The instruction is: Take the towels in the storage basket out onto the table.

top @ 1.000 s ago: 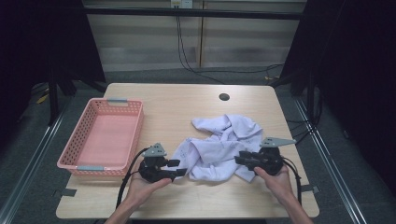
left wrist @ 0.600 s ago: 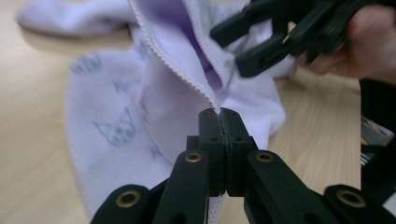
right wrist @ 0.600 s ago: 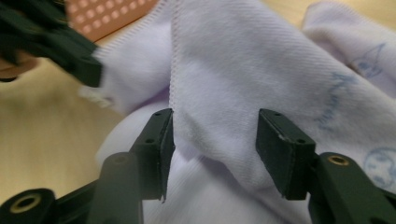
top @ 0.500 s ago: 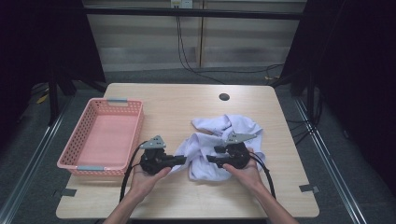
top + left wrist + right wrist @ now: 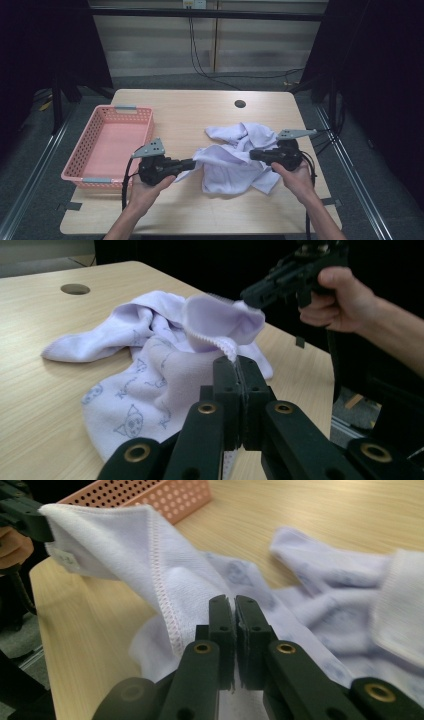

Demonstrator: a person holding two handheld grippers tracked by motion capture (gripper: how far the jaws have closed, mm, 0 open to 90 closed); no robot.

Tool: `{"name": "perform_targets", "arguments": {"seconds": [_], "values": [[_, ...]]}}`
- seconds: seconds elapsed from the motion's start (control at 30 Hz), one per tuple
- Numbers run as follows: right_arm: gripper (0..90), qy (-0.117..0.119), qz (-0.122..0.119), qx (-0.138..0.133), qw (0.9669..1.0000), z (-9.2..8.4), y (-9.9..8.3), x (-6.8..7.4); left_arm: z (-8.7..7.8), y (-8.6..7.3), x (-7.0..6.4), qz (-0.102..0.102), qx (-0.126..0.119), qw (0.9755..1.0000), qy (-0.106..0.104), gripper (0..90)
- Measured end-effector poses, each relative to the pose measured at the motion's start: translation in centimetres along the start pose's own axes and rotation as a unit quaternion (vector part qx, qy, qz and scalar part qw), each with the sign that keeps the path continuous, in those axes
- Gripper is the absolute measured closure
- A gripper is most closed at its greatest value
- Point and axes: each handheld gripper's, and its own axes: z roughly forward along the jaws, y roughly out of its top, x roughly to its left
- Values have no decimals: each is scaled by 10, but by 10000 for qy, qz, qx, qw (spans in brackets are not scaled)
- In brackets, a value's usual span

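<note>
left gripper view: cat-print garment [image 5: 150,385]

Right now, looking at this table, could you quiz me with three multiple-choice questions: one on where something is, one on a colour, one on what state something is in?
1. Where is the basket?
A. At the table's left side
B. At its right side
C. On the floor

2. What colour is the garment?
A. Red
B. Pale lilac
C. Black

3. How are the two claws set?
A. Both wide open
B. One open, one shut
C. Both shut on the garment

Answers:
1 A: in the high view the pink basket sits along the table's left edge.
2 B: the cloth is pale lilac, with small cat drawings in the left gripper view.
3 C: the left claw and the right claw each pinch an edge of the cloth, stretched between them.
</note>
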Motion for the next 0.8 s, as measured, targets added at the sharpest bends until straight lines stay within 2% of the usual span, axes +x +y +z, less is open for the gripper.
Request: {"name": "perform_targets", "arguments": {"seconds": [0.07, 0.1, 0.17, 0.2, 0.27, 0.33, 0.37, 0.47, 0.53, 0.57, 0.63, 0.67, 0.73, 0.8], "values": [[870, -115, 254, 123, 9995, -6, -7, -11, 14, -7, 3, -78, 226, 9997, -29, 889], [870, -188, 301, 153, 9993, -5, -11, -16, 22, -12, 5, -104, 356, 9993, 25, 888], [868, -336, 459, 353, 9978, 3, -22, -28, 36, -23, 12, -224, 557, 9982, -23, 879], [866, -418, 480, 425, 9971, 11, -30, -36, 39, -26, 14, -279, 558, 9980, 38, 834], [858, -440, 652, 475, 9958, 22, -40, -48, 41, -30, 21, -491, 644, 9966, 159, 721], [810, -350, 741, 386, 9959, 31, -47, -57, 36, -31, 23, -531, 563, 9968, 189, 673], [781, -352, 733, 376, 9960, 32, -48, -57, 31, -31, 22, -580, 530, 9967, 213, 646], [630, -427, 689, 153, 9966, 23, -45, -54, 20, -35, 18, -514, 541, 9969, 239, 603], [585, -395, 691, -69, 9968, 12, -43, -48, 15, -39, 18, -530, 593, 9966, 203, 571], [574, -368, 677, -130, 9969, 10, -42, -46, 12, -41, 16, -561, 637, 9961, 248, 557], [536, -378, 602, -232, 9972, 4, -41, -39, 5, -45, 9, -455, 669, 9963, 274, 524], [526, -306, 589, -280, 9974, 2, -41, -34, 1, -45, 6, -399, 647, 9968, 237, 516], [486, -269, 479, -394, 9977, 2, -42, -27, -1, -46, 2, -297, 629, 9972, 289, 505], [456, -218, 443, -412, 9979, 7, -43, -24, 1, -46, 5, -251, 605, 9975, 257, 502]]}}
